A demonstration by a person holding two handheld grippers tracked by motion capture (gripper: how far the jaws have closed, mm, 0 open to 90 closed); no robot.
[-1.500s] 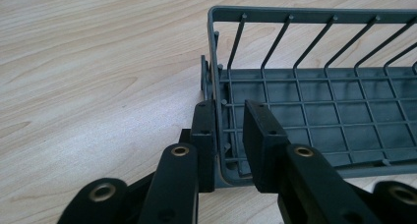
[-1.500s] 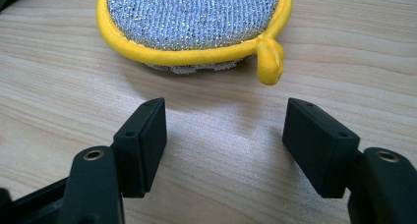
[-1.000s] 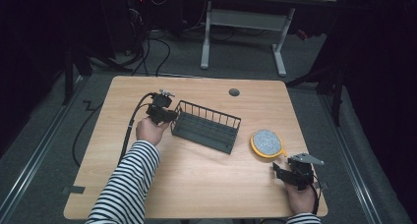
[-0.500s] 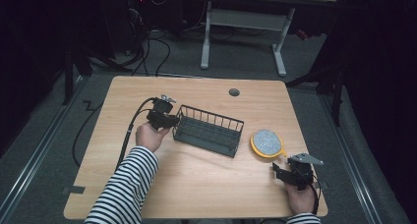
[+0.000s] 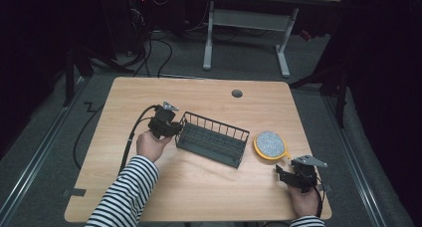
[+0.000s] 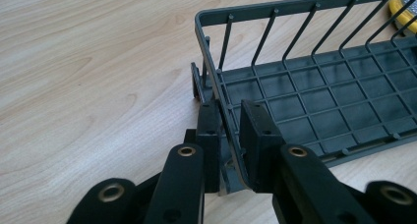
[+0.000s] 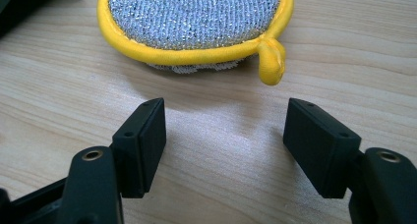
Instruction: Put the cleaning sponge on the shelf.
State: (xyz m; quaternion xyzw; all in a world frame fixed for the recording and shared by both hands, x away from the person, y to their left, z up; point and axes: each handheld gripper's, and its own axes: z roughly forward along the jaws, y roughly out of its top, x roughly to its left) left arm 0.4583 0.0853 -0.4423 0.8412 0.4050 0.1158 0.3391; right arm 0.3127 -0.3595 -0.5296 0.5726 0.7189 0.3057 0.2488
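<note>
Gripping rack (image 6: 314, 86) end wall, left tool (image 6: 231, 135); rack's far end cut off.

Your wire rack (image 5: 213, 140) sits mid-table (image 5: 199, 187), running diagonally, w/ your left gripper (image 5: 171, 128) clamped on its left end wall. Scrub pad (image 5: 269, 144) lies just right of the rack, not touching afaict. Your right gripper (image 5: 284, 173) is in front of the pad, near the table's front-right corner, jaws apart.
</note>
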